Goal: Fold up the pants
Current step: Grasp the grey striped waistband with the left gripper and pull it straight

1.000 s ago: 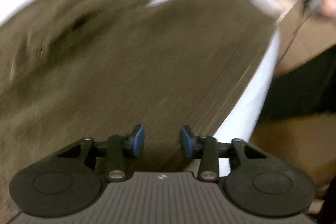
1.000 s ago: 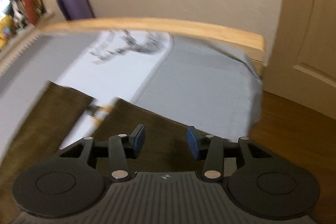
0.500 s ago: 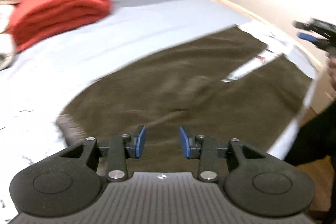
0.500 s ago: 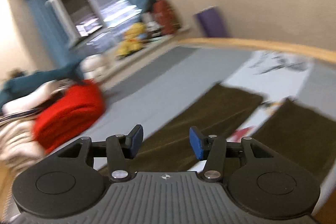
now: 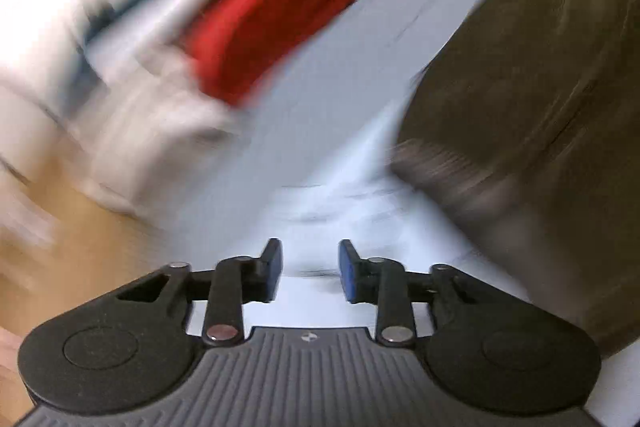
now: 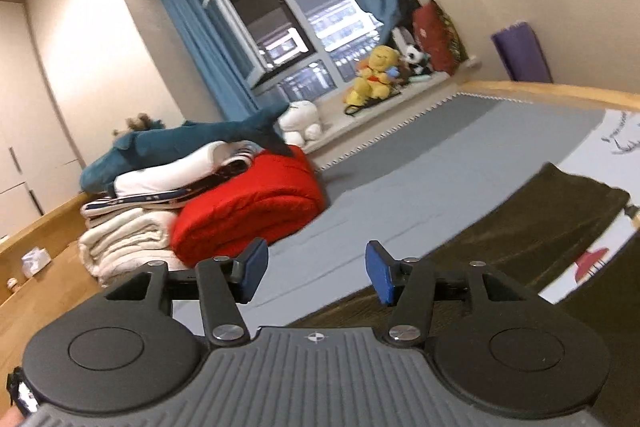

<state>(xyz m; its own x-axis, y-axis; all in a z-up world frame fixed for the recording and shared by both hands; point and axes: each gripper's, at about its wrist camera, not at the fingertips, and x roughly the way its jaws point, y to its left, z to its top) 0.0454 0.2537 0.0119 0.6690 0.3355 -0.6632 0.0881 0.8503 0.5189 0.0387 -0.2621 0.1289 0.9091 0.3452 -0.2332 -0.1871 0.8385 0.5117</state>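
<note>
Both claws gape empty above the bed (image 6: 400, 187): left claw (image 5: 310, 271) beside the brown pants (image 5: 540, 87), right claw (image 6: 316, 271) facing a red blanket (image 6: 248, 207).

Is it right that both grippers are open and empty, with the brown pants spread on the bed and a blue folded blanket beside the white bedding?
Not quite: the folded blanket is red, not blue, as the right wrist view shows. The rest holds: left gripper and right gripper are open and empty, pants spread on the bed.
</note>
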